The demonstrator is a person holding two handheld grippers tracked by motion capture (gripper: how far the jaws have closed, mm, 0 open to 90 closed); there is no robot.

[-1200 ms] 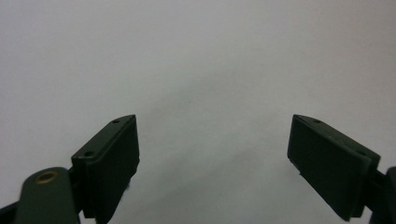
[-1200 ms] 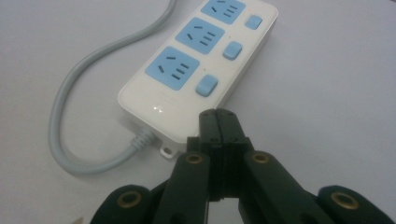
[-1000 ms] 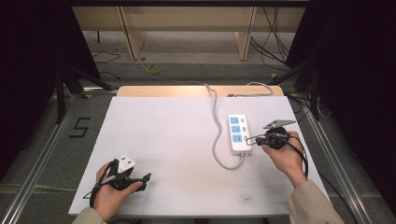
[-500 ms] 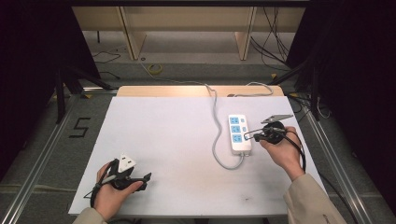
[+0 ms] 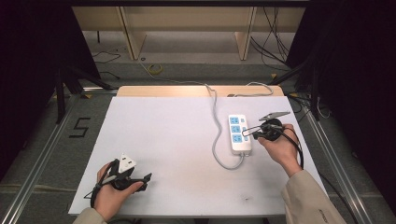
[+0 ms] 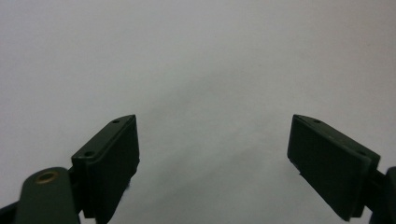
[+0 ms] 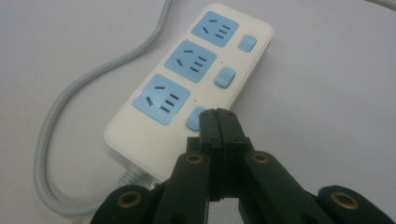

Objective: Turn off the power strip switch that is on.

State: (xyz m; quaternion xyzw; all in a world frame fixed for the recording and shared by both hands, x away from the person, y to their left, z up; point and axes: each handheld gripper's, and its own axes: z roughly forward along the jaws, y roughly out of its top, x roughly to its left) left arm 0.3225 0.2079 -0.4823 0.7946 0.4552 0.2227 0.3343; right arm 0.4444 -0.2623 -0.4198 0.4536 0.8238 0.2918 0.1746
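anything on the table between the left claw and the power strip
Only the strip's own grey cable, looping off its left side. The rest of the white table between the left claw and the power strip is bare in the high view.

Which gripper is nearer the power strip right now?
Right. The right gripper has its shut tips at the power strip; the left gripper sits far across the table.

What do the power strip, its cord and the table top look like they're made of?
Power strip: likely hard plastic, smooth cream shell with a slight sheen, blue socket faces and switches. Cord: probably rubbery or vinyl sheath, grey and matte, bending in a soft loop. Table top: a flat white matte sheet, perhaps laminate or paper; the look leaves it open.
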